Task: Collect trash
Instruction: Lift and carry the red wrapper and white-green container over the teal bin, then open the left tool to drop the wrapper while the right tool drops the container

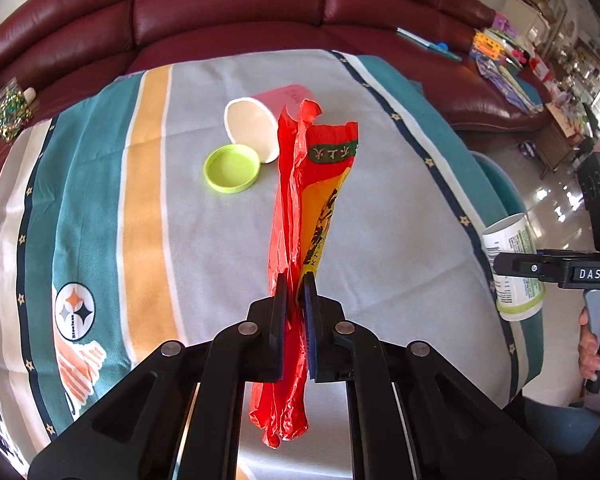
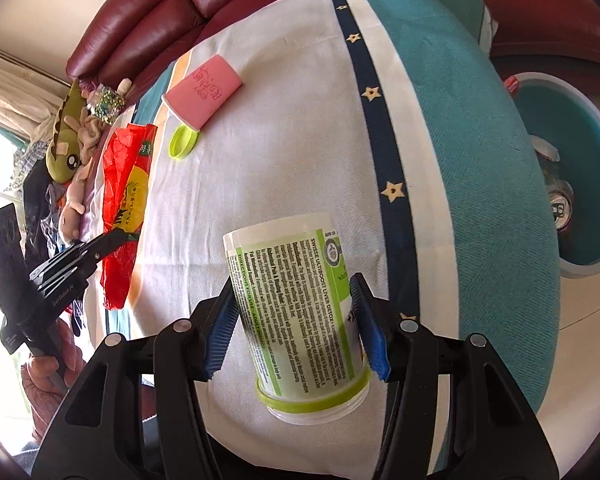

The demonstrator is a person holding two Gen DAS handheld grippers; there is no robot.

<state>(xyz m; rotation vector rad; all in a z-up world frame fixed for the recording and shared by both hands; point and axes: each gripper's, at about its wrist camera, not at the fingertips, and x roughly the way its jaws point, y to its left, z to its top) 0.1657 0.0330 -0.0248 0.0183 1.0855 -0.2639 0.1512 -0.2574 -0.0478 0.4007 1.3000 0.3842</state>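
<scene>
L gripper jaws clenched on red wrapper; thin crinkly plastic film w/ yellow panel + dark print, squeezed flat between pads, one end sticking out ahead of the tips, other end bunched behind them; R gripper jaws about half open, blue ribbed pads pressed on both sides of white supplement bottle; rigid plastic cylinder, green/white printed label, lime ring at the neck, no cap on, mouth end toward cam; on the blanket, fleece, grey w/ teal/orange/navy star stripes: lime screw lid lying open side up, touching a pink paper cup tipped on its side, white inside; teal bin w/ pale rim beside blanket edge in R wrist view, drink cans inside; dark red leather sofa behind, glossy padded cushions; green plush toy at far left
</scene>
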